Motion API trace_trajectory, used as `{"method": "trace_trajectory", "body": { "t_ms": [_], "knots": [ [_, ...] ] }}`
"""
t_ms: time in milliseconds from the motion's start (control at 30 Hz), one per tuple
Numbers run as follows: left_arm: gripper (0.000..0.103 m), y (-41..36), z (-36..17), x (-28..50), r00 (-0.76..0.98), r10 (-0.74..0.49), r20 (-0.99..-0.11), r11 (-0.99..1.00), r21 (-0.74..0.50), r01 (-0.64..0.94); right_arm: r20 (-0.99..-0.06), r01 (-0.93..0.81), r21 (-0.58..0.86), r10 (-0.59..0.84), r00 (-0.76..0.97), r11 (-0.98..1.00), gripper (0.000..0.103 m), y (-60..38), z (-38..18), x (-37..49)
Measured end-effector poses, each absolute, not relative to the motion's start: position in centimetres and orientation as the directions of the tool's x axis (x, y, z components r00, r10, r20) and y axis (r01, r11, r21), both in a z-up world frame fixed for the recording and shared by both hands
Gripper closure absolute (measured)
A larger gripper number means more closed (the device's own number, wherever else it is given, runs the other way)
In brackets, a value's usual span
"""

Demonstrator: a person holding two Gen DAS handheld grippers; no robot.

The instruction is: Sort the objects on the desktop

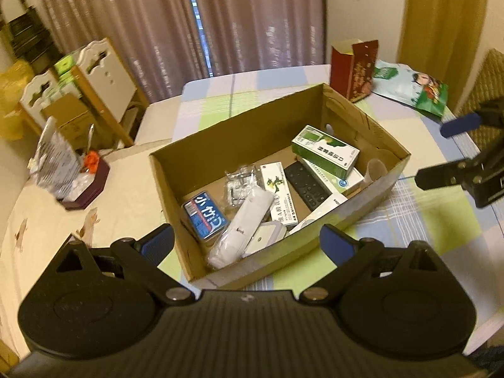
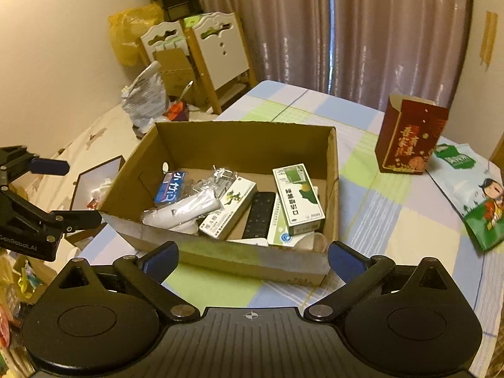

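Note:
An open cardboard box (image 1: 220,145) (image 2: 332,170) stands on the checked tablecloth. It holds a green medicine box (image 1: 324,151) (image 2: 297,200), a black remote (image 1: 307,186) (image 2: 259,214), a white remote (image 1: 241,226) (image 2: 189,209), a blue tin (image 1: 204,215) (image 2: 170,190), a white-green box (image 1: 278,193) (image 2: 228,211) and a clear packet (image 1: 239,184). My left gripper (image 1: 247,242) is open and empty just before the box's near wall; it also shows in the right wrist view (image 2: 75,192). My right gripper (image 2: 253,260) is open and empty at the box's near side, and also shows in the left wrist view (image 1: 441,154).
A red paper bag (image 1: 356,69) (image 2: 409,138) stands at the table's far side. A green snack bag (image 1: 415,88) (image 2: 472,189) lies beside it. A bed with a maroon tray (image 1: 88,186) of clutter and chairs (image 1: 104,75) are left of the table.

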State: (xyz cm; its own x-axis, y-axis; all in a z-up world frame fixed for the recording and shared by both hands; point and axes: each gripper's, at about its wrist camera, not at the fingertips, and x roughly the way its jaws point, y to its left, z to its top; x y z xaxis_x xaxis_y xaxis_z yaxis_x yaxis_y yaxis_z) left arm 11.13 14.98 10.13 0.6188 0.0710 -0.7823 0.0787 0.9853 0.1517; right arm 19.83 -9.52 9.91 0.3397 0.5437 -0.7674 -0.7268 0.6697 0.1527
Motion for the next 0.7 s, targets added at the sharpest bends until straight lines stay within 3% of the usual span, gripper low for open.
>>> {"method": "trace_trajectory", "body": {
  "t_ms": [700],
  "knots": [
    [0.005,13.7,9.6,7.4,0.641,0.132,-0.756,0.991,0.093,-0.093,-0.787,-0.700,0.139,0.507,0.352,0.701,0.000,-10.2,9.0,16.4]
  ]
}}
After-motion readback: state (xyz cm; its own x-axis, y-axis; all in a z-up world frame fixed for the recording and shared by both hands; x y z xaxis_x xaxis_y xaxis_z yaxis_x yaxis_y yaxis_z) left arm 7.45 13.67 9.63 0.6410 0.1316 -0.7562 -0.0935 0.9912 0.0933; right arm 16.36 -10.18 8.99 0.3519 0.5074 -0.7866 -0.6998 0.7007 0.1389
